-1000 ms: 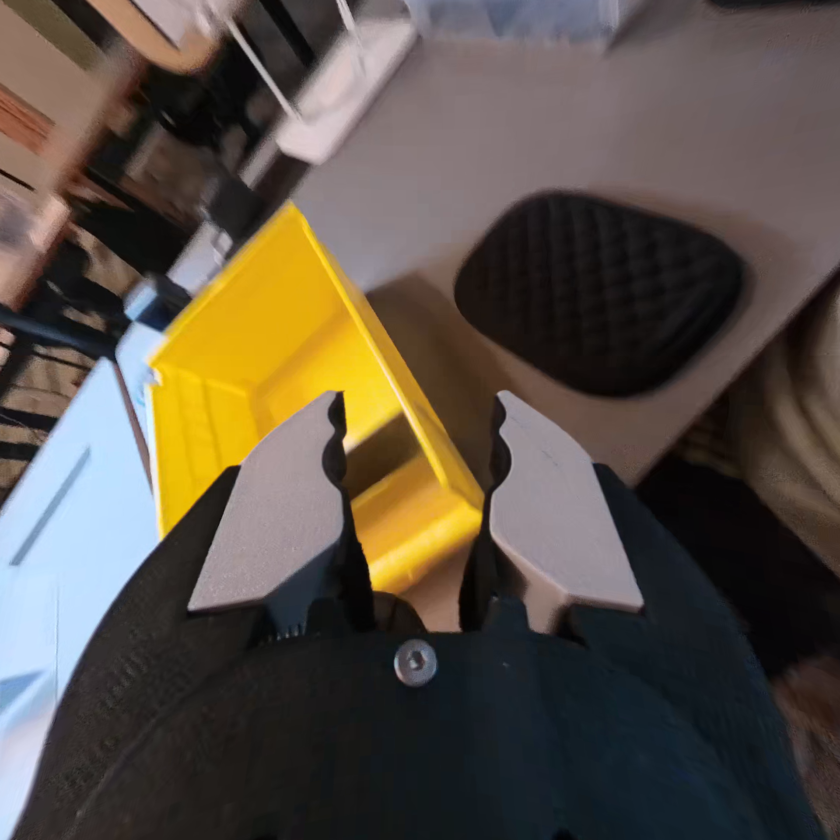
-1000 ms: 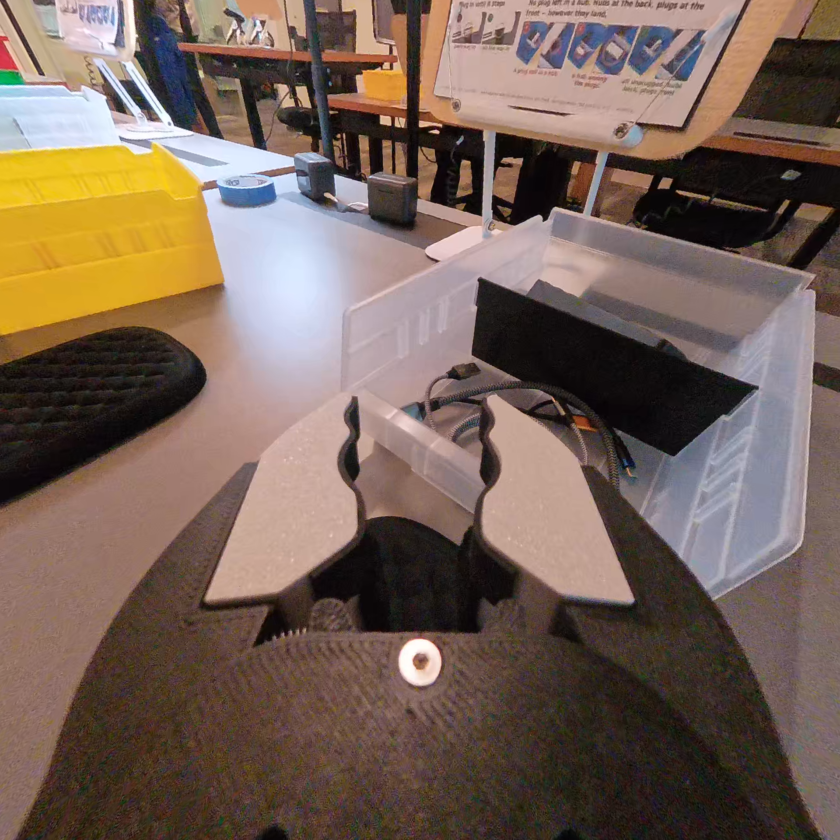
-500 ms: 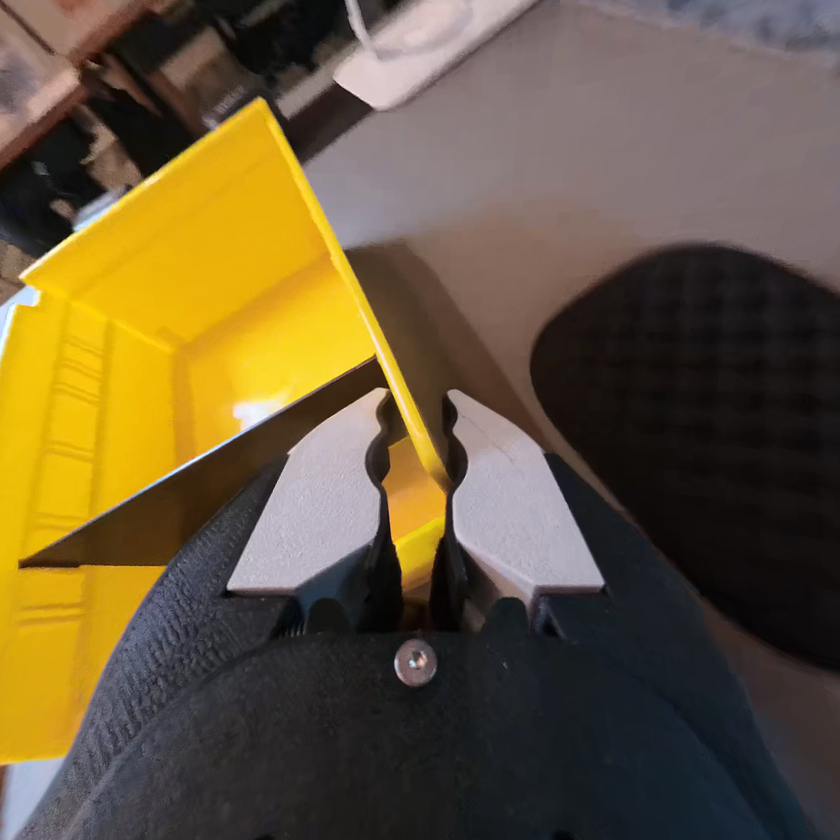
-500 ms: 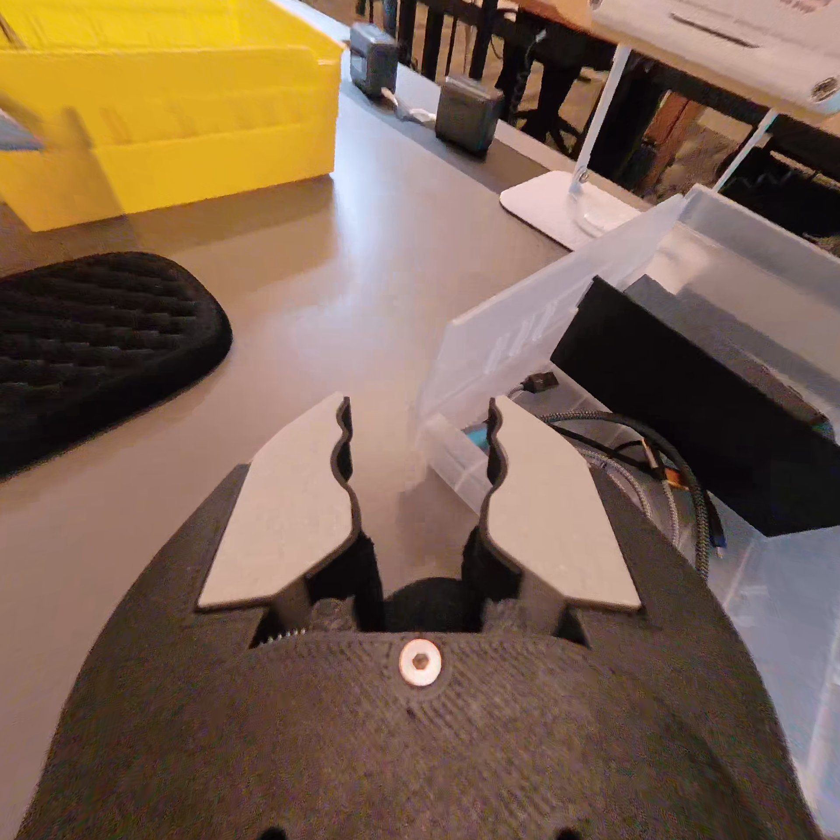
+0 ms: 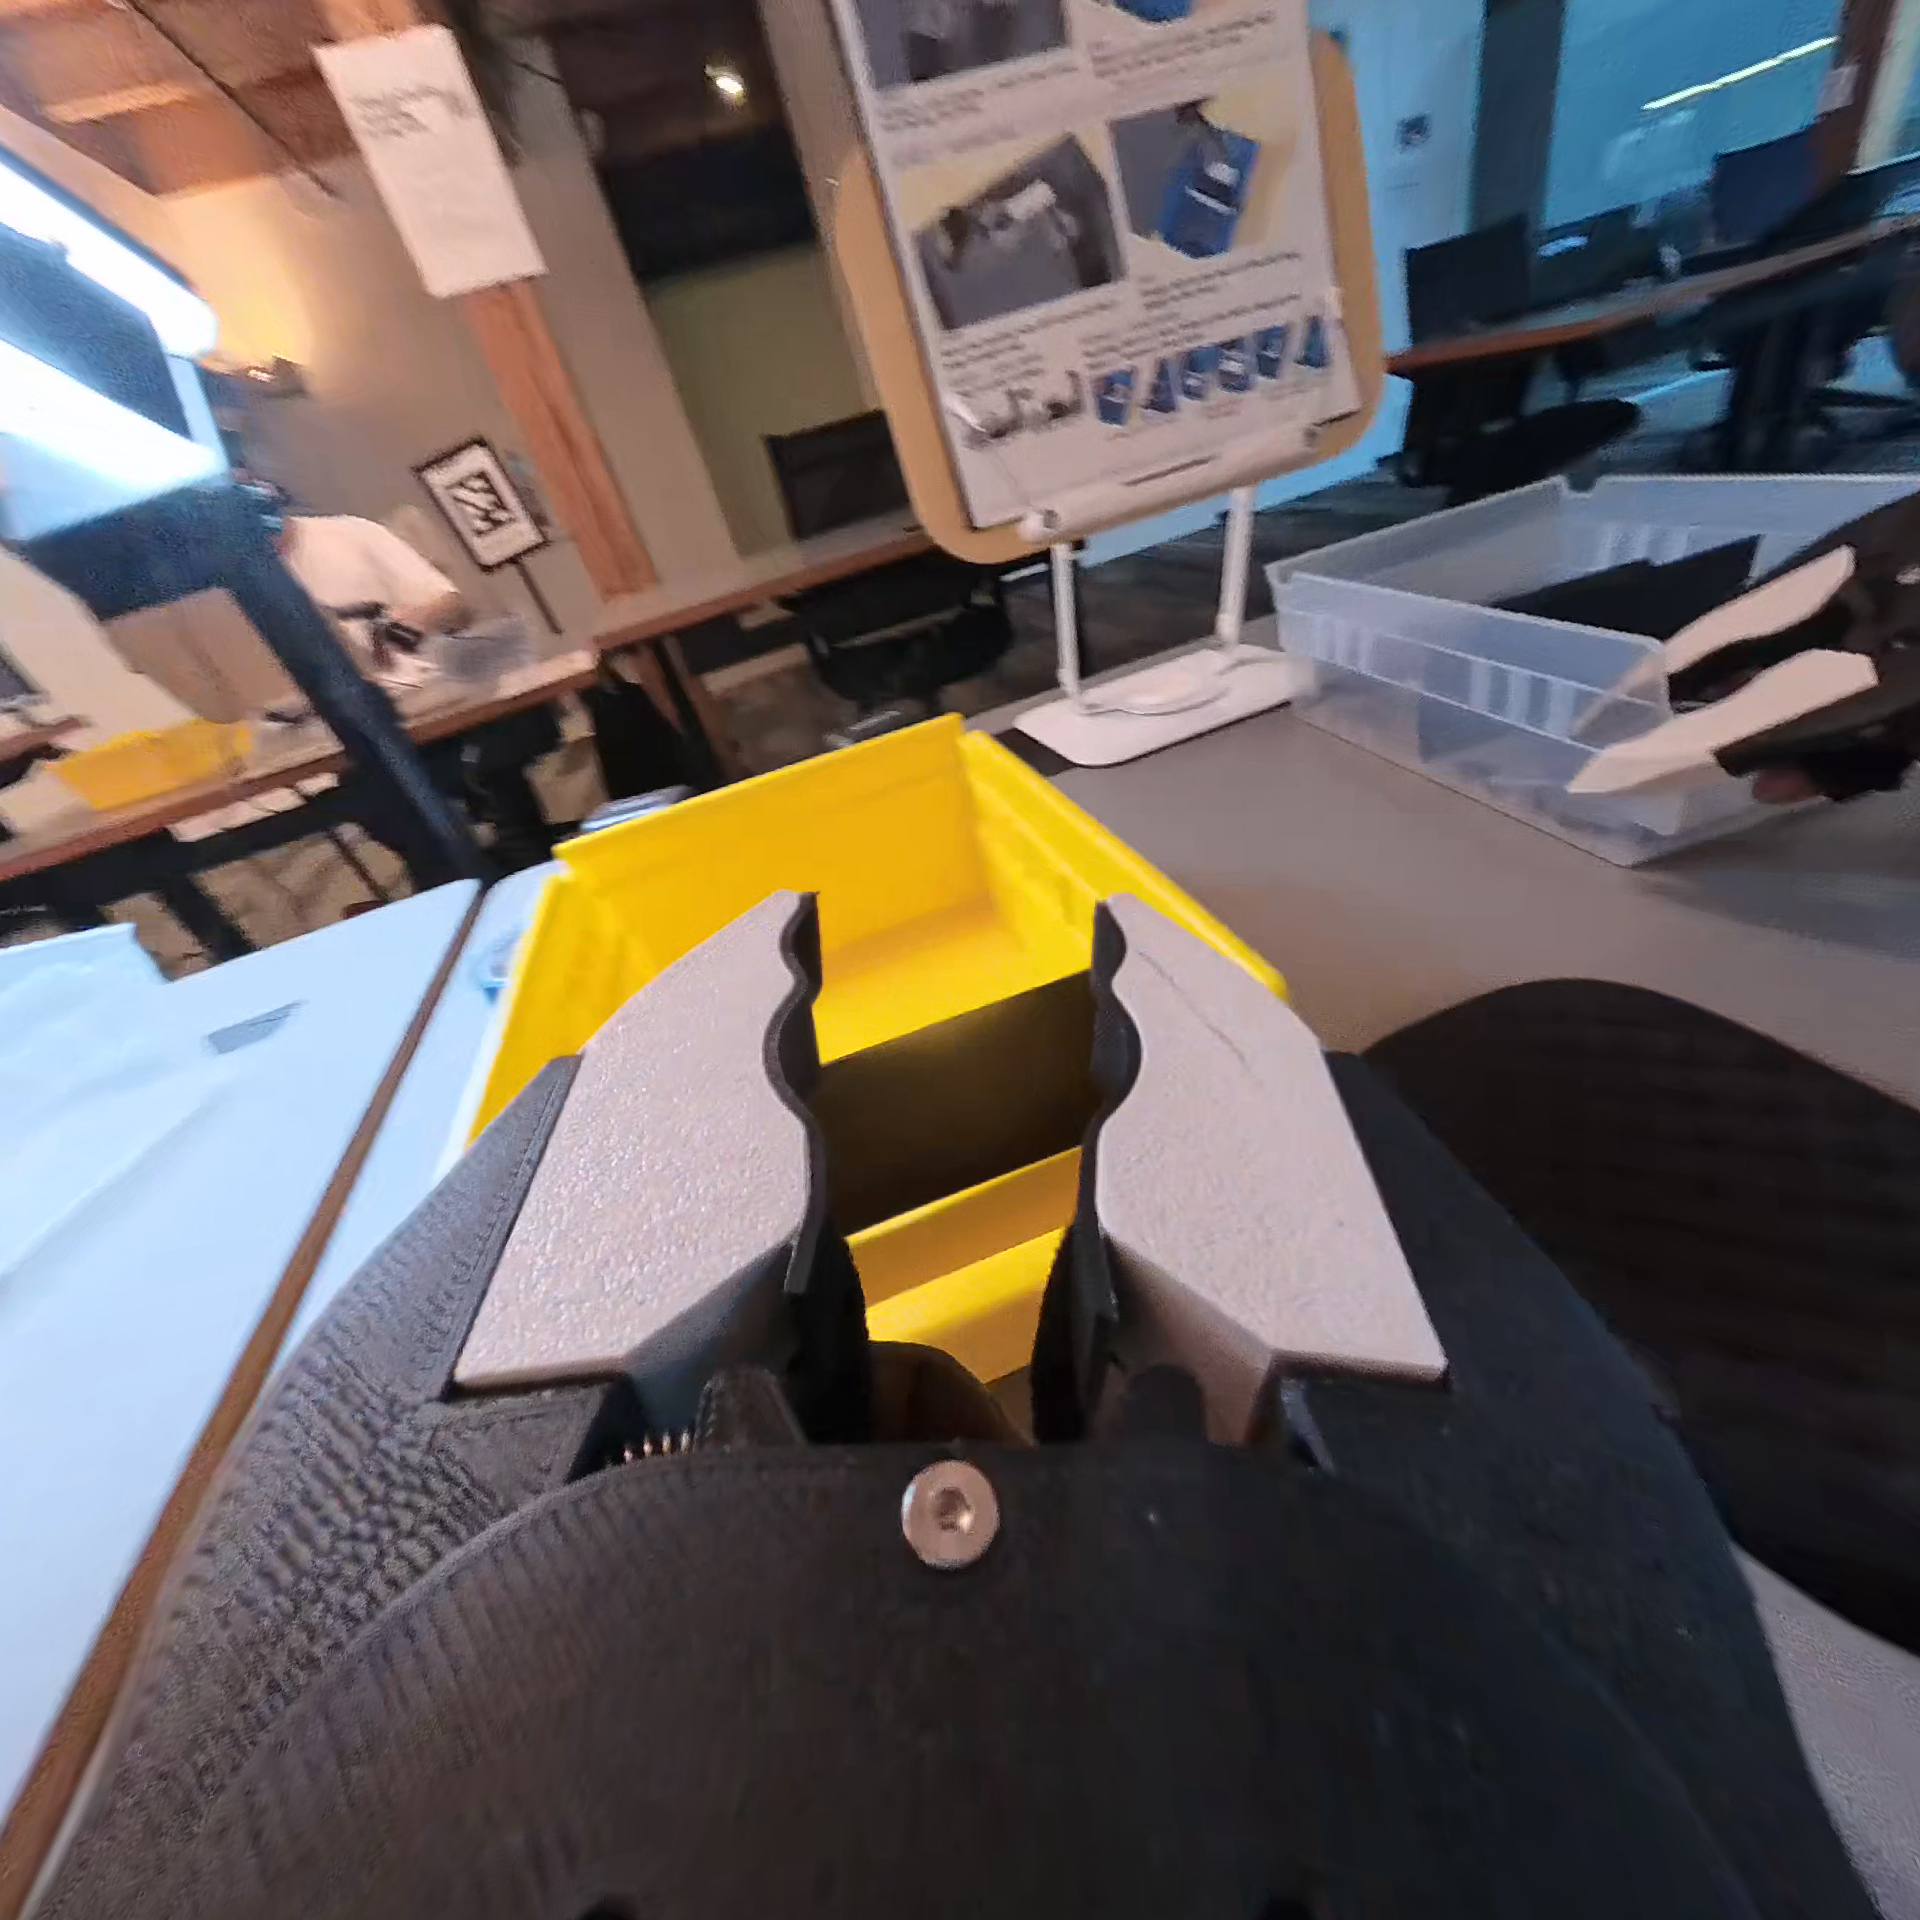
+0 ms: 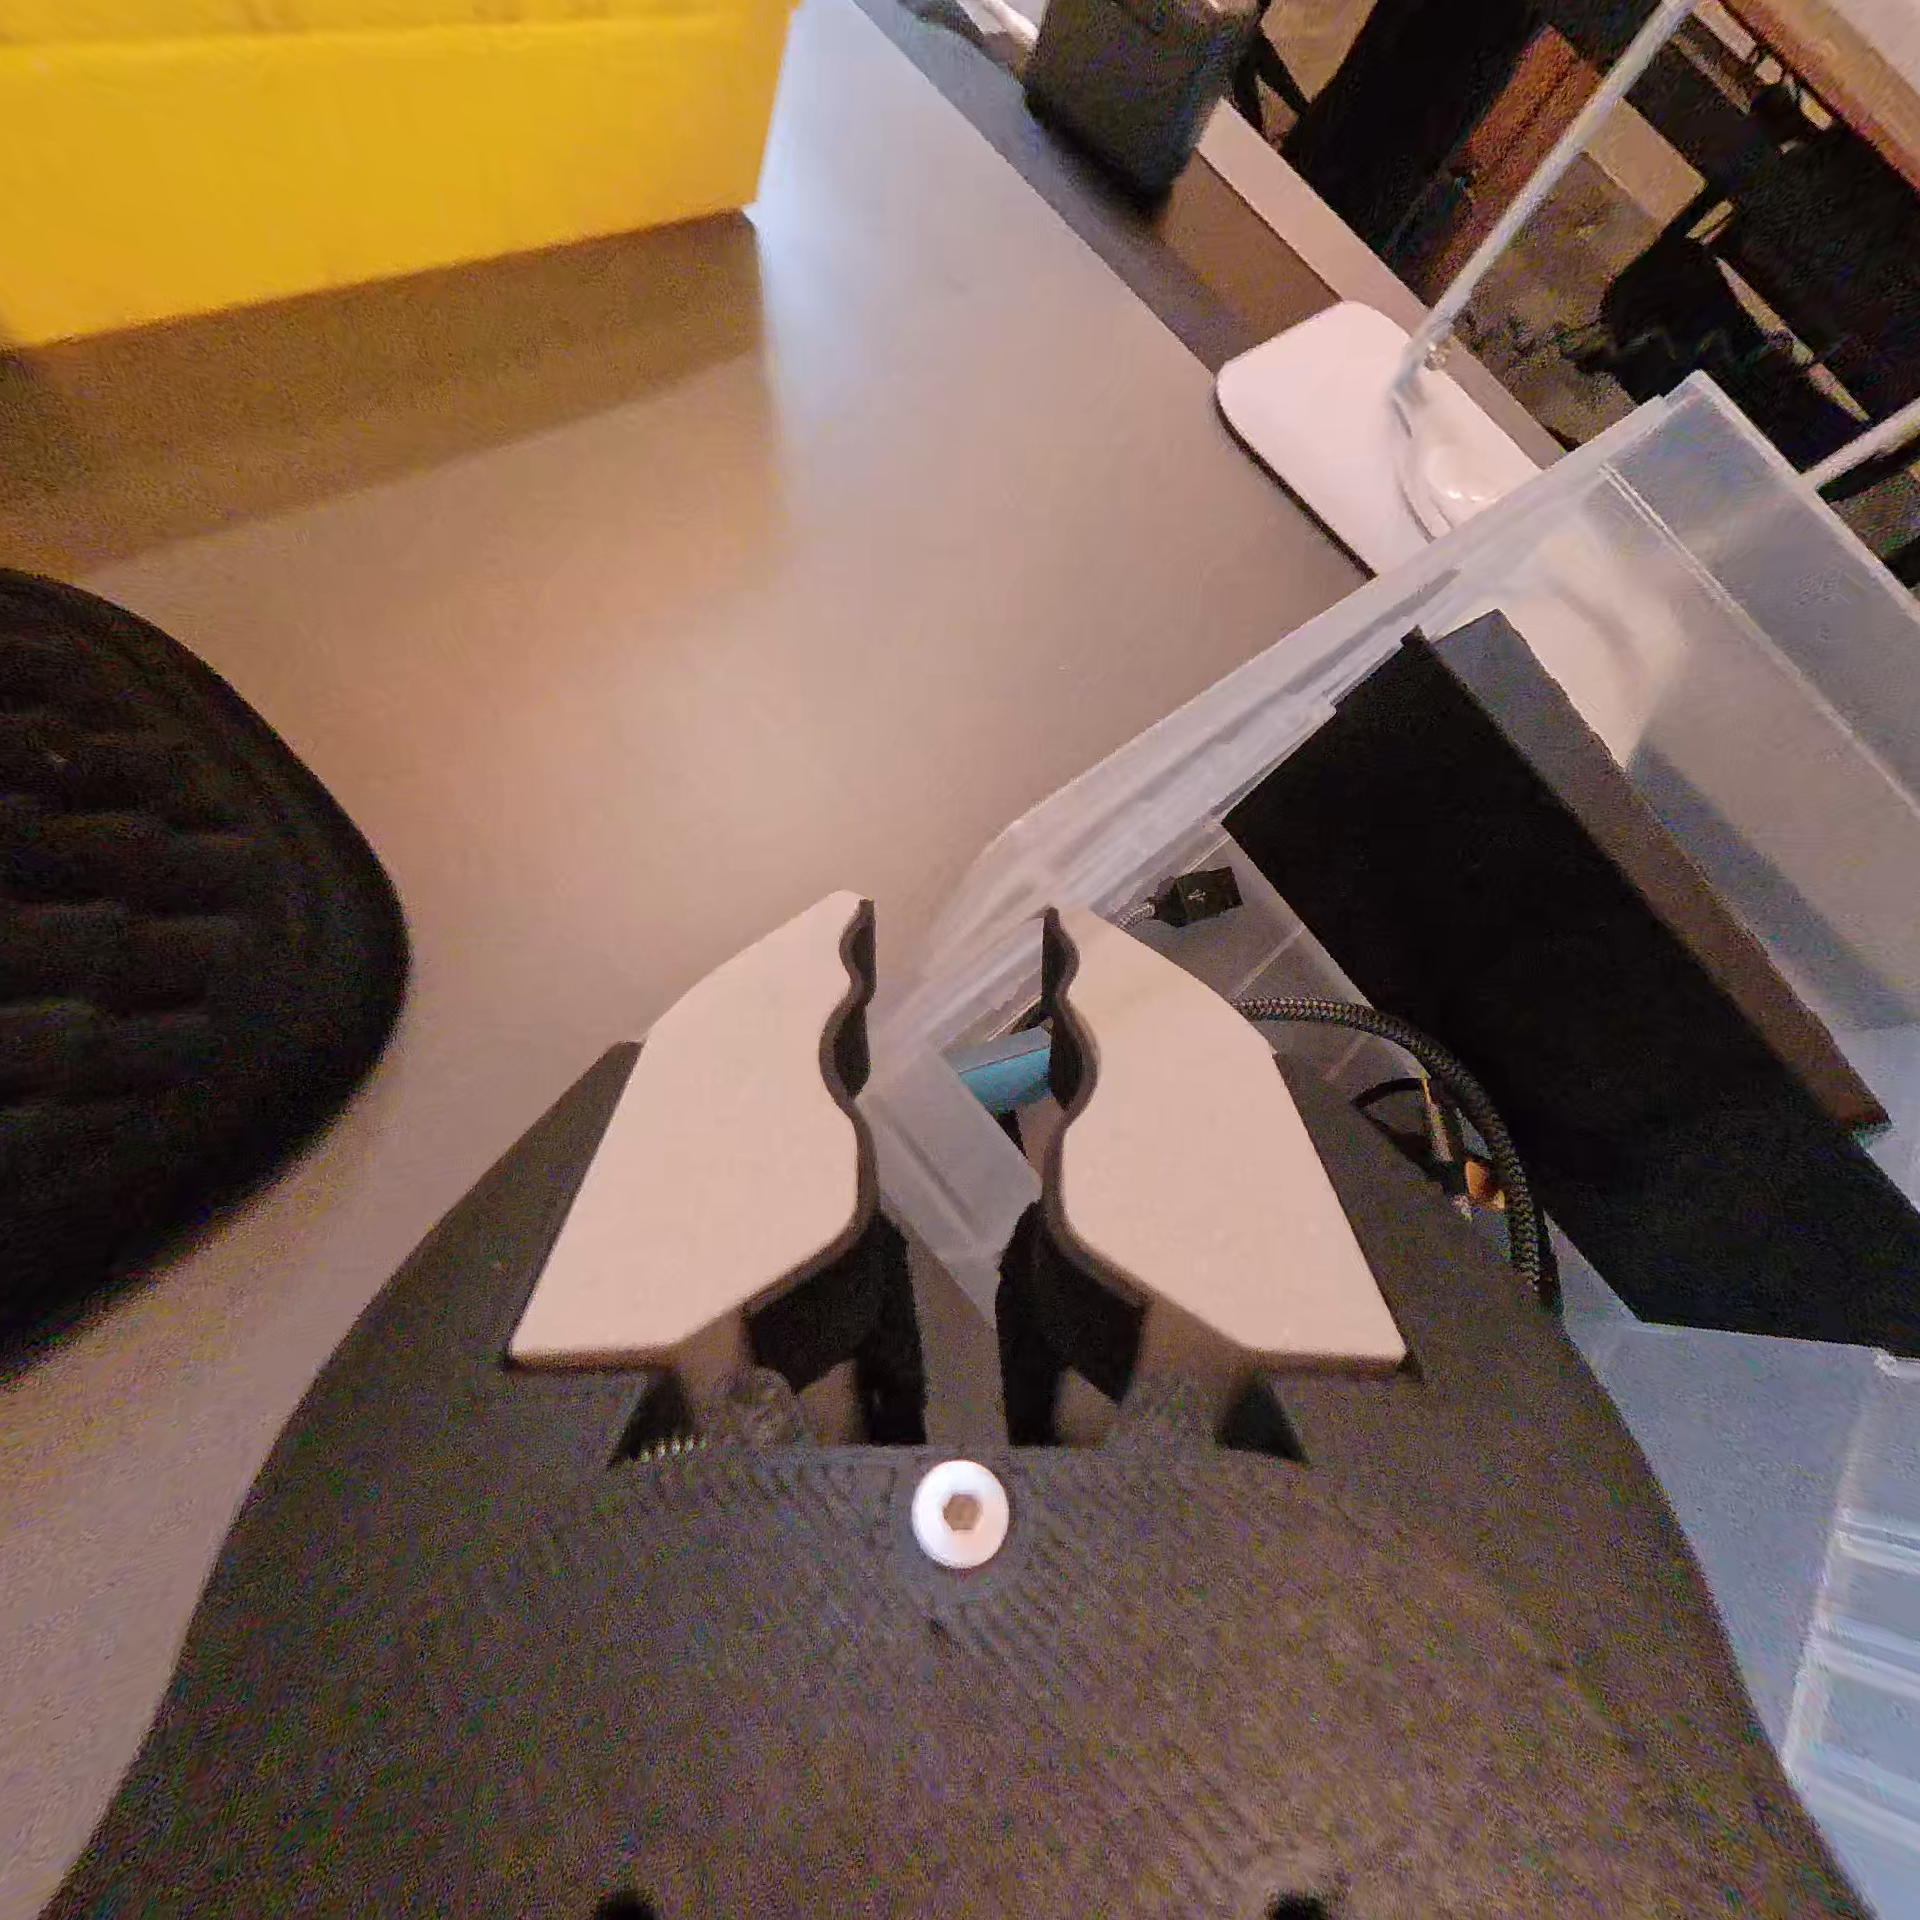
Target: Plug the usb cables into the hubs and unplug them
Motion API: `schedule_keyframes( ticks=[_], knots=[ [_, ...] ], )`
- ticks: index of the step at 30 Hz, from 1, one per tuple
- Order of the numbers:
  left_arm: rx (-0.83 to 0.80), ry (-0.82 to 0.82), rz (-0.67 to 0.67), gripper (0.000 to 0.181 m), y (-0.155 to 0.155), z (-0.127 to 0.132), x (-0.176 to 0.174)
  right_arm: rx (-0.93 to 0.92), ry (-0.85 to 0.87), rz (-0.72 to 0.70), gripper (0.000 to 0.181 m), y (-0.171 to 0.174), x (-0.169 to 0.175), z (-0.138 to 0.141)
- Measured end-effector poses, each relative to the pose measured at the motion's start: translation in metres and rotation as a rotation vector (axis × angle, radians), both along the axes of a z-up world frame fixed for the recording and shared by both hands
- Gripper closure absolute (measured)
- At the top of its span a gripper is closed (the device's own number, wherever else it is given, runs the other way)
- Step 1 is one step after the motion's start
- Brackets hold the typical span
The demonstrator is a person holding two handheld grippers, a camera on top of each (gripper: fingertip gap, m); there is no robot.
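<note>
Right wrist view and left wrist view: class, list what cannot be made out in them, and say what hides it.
- Right wrist view: most of the clear bin floor, hidden by its black divider and the right gripper.
- Right wrist view: where the braided cable ends, behind the divider.
- Left wrist view: the yellow bin near compartment, covered by the left gripper.
- No hub is identifiable in either view.

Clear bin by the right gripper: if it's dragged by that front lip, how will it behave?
The clear bin looks thin-walled, so probably light and apt to slide. The lip between the right gripper fingers may flex. The braided cables inside lie loose and would likely shift.
</note>
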State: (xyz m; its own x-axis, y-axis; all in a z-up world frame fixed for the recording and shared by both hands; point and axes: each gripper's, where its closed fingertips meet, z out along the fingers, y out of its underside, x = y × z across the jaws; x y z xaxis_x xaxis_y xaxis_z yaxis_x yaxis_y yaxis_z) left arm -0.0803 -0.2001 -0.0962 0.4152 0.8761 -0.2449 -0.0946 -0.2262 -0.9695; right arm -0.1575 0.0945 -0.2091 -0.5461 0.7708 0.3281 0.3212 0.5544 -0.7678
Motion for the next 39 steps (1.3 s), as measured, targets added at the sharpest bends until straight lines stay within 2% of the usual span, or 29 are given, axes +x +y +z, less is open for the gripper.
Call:
schedule_keyframes(
  ticks=[5,8,10,12,15,19,22,24,25,26,27,28,29,30,31,33,35,36,37,38,39],
  knots=[
    [-0.006,0.055,0.118,0.133,-0.038,0.013,0.011,-0.048,0.003,0.133,0.147,-0.066,0.004,0.001],
    [-0.012,0.076,0.151,0.133,-0.049,0.017,0.014,-0.097,0.005,0.39,0.137,-0.121,0.015,0.001],
    [-0.011,0.071,0.179,0.132,-0.056,0.016,0.013,-0.247,0.006,0.467,0.132,-0.145,0.025,0.016],
    [-0.011,0.059,0.222,0.129,-0.067,0.011,0.01,-0.351,0.062,0.483,0.124,-0.152,0.034,0.036],
    [0.039,0.026,0.32,0.123,-0.091,-0.007,-0.002,-0.351,0.165,0.482,0.129,-0.149,0.045,0.048],
    [0.119,-0.101,0.405,0.109,-0.11,-0.058,-0.028,-0.431,0.213,0.556,0.135,-0.166,0.078,0.06],
    [0.119,-0.197,0.416,0.105,-0.107,-0.081,-0.04,-0.438,0.188,0.639,0.127,-0.192,0.106,0.055],
    [0.093,-0.216,0.417,0.103,-0.103,-0.084,-0.042,-0.349,0.166,0.654,0.119,-0.204,0.11,0.04],
    [0.076,-0.221,0.422,0.106,-0.102,-0.085,-0.04,-0.294,0.16,0.648,0.113,-0.207,0.109,0.034],
    [0.05,-0.244,0.404,0.118,-0.1,-0.086,-0.036,-0.262,0.147,0.648,0.112,-0.209,0.108,0.03],
    [0.029,-0.291,0.357,0.138,-0.096,-0.086,-0.029,-0.249,0.133,0.642,0.111,-0.209,0.107,0.027],
    [0.03,-0.37,0.281,0.151,-0.088,-0.089,-0.02,-0.246,0.125,0.627,0.112,-0.209,0.105,0.025],
    [0.054,-0.437,0.234,0.143,-0.083,-0.09,-0.013,-0.251,0.123,0.608,0.111,-0.208,0.103,0.025],
    [0.081,-0.455,0.253,0.127,-0.087,-0.089,-0.012,-0.26,0.122,0.586,0.114,-0.206,0.1,0.026],
    [0.093,-0.431,0.293,0.119,-0.094,-0.087,-0.014,-0.266,0.117,0.565,0.115,-0.205,0.097,0.026],
    [0.103,-0.334,0.332,0.109,-0.1,-0.084,-0.022,-0.271,0.104,0.527,0.123,-0.203,0.092,0.025],
    [0.099,-0.275,0.316,0.108,-0.091,-0.086,-0.03,-0.279,0.105,0.506,0.129,-0.201,0.089,0.026],
    [0.086,-0.257,0.313,0.11,-0.086,-0.088,-0.035,-0.281,0.103,0.508,0.128,-0.201,0.089,0.025],
    [0.042,-0.246,0.317,0.119,-0.081,-0.089,-0.038,-0.28,0.095,0.524,0.127,-0.202,0.091,0.024],
    [-0.021,-0.226,0.337,0.136,-0.08,-0.089,-0.04,-0.275,0.084,0.54,0.127,-0.203,0.093,0.022],
    [-0.088,-0.213,0.364,0.166,-0.081,-0.09,-0.04,-0.269,0.076,0.548,0.127,-0.203,0.094,0.021]
  ],
)
